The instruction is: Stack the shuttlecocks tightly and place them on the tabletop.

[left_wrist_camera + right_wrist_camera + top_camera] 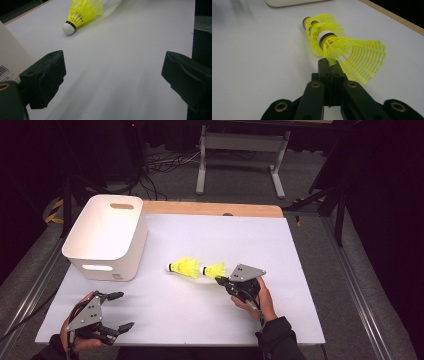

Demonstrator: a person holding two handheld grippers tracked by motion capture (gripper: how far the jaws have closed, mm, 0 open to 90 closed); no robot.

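A white bin (107, 236) with slot handles stands at the far left of the bench (200, 320), which has a pale sheet top and a wooden strip along its far edge. All places below are given from this bin.

Just to the right of the bin's near corner lies a yellow shuttlecock (184, 267) on its side, its white cork pointing back toward the bin. A second yellow shuttlecock (214, 269) lies right behind it, farther from the bin, cork toward the first one's skirt; whether the two touch cannot be told.

The right tool (220, 280) is farther right still, beyond the second shuttlecock, held in the person's right hand (257, 297). In the right gripper view its jaws are pressed together on the edge of that shuttlecock's mesh skirt (354, 57), so it has the second shuttlecock pinched.

The left tool (120, 311) sits in front of the bin, near the bench's front edge, gripped by the left hand (80, 327). Its jaws stand wide apart with only bare bench between them. In the left gripper view the bin's labelled wall (7, 62) is at the left edge and the first shuttlecock (83, 12) lies ahead.
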